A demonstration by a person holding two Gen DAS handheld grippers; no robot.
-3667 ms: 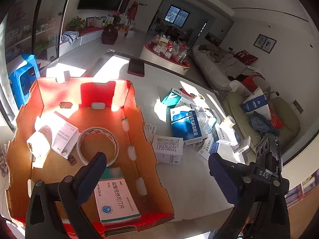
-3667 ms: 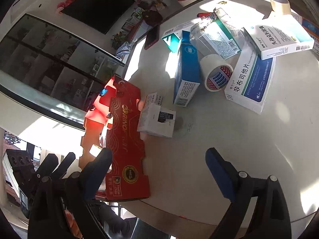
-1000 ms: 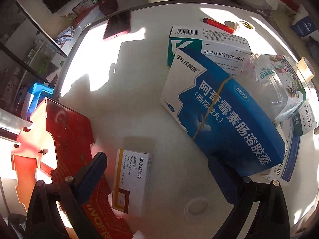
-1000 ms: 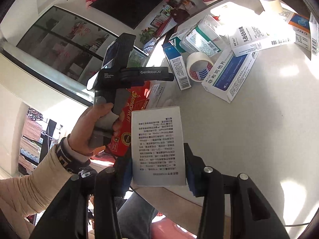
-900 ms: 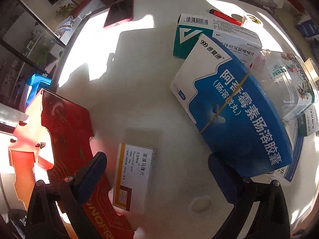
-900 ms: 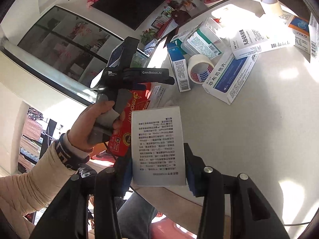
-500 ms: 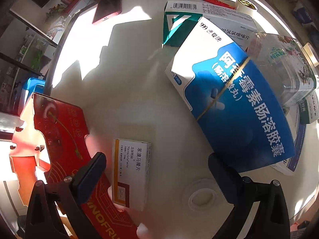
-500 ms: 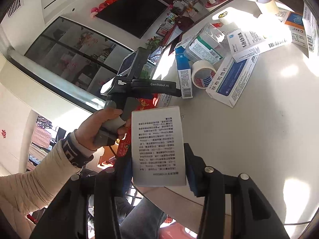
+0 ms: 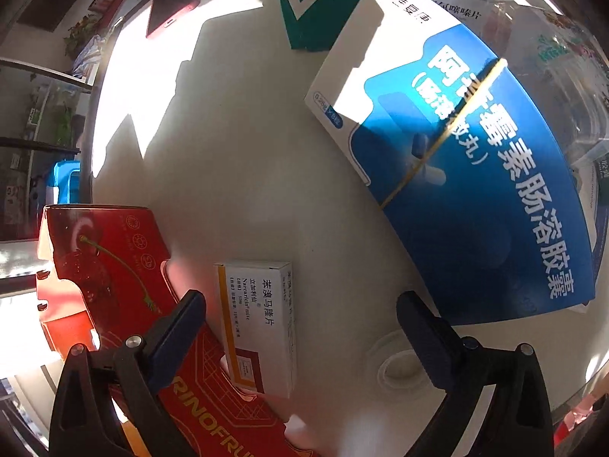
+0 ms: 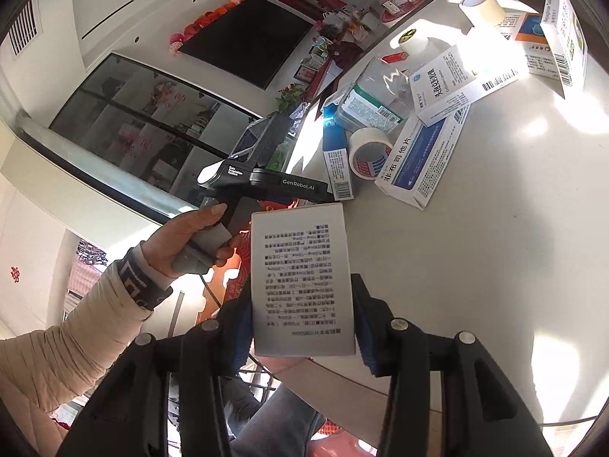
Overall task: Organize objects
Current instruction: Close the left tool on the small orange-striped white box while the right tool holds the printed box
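We've got a small white box (image 10: 302, 282) clamped in the right hand-held gripper (image 10: 302, 312), pads on its two long sides, up off the table (image 10: 475, 266). A few secs ago that gripper was bare and wide over the table, so pickup's done; what's left for this one is the drop into the red tray (image 9: 114, 278). Long axis runs straight out along the fingers; printed face up, text upside-down to us. Left hand-held gripper (image 9: 300, 327) is wide open, nothing in it, now steeply down over the orange-striped box (image 9: 259, 323) by the tray wall, closer than a sec ago: prob. next pick. Big blue box (image 9: 475, 175) lies just right.
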